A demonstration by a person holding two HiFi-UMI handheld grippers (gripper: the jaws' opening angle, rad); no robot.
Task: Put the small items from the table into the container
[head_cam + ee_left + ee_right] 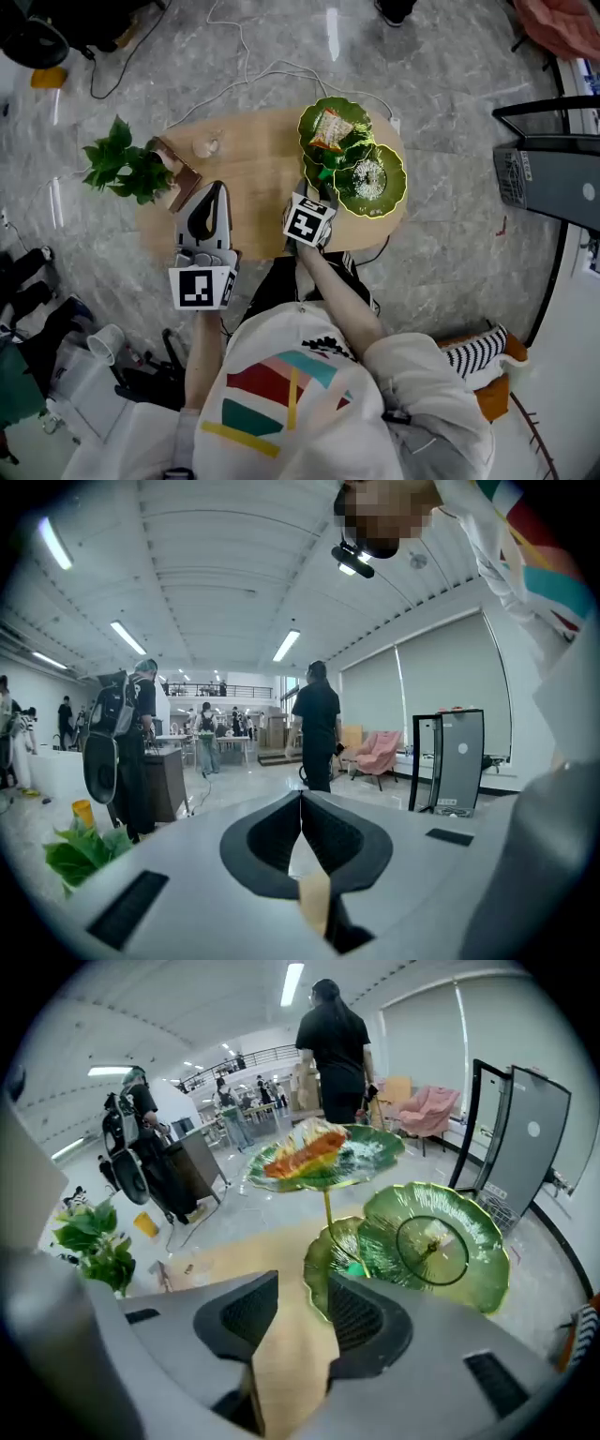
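A green tiered dish stand (323, 150) of leaf-shaped plates stands at the far right of the oval wooden table (253, 178). Its top plate (375, 1152) holds an orange snack packet (305, 1155), and a lower plate (469, 1269) carries a clear round piece. A small clear item (206, 145) lies on the table's far left. My right gripper (302, 1297) hovers open just before the lowest plate (323, 1265), with only bare table between its fingers. My left gripper (214, 202) is raised over the table's near left and points almost level; its jaws (301, 799) are shut and empty.
A potted plant (124, 167) and a brown wooden box (178, 173) sit at the table's left end. A white cable (253, 70) runs across the floor behind the table. People and furniture stand in the hall beyond. A dark computer case (553, 173) is at the right.
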